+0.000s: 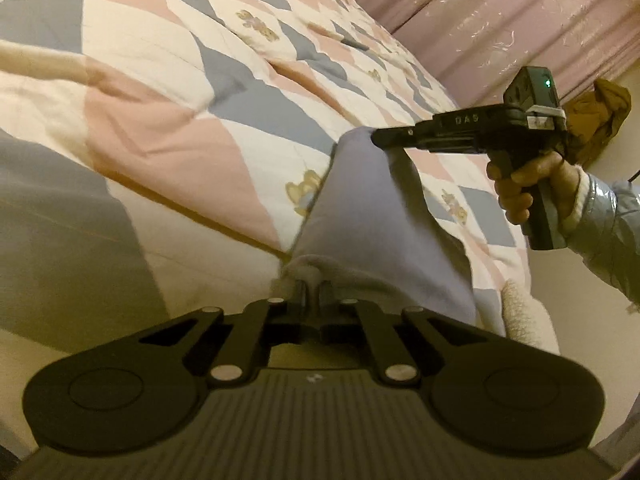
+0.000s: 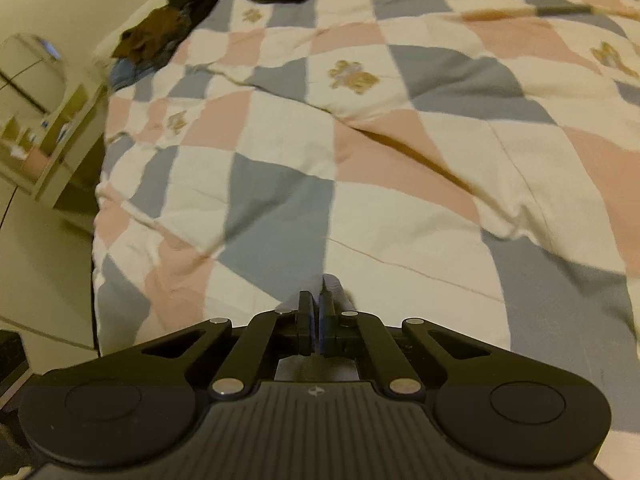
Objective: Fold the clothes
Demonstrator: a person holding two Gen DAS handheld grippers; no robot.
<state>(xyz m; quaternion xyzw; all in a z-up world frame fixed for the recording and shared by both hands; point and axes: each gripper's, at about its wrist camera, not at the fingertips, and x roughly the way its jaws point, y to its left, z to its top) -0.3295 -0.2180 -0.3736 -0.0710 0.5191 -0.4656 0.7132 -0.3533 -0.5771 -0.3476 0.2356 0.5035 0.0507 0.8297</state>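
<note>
Both black two-finger tongs were clenched on a pale lavender soft-knit garment, held stretched in the air between them above a quilt of pink, blue-grey and cream diamonds. The left tongs pinched a thick hem right at their tips; the right tongs, gripped by a hand in a shiny pale-blue sleeve, bit a far corner, with only a sliver of cloth showing past their closed jaws in their own view. That thin bite looked the likelier to slip if the cloth were pulled taut, which would drop the corner and spoil the fold. Ahead of the right tongs, well apart to the far left, lay a heap of dark brown and black clothing. The quilt's deep creases below might keep the garment from lying flat.
</note>
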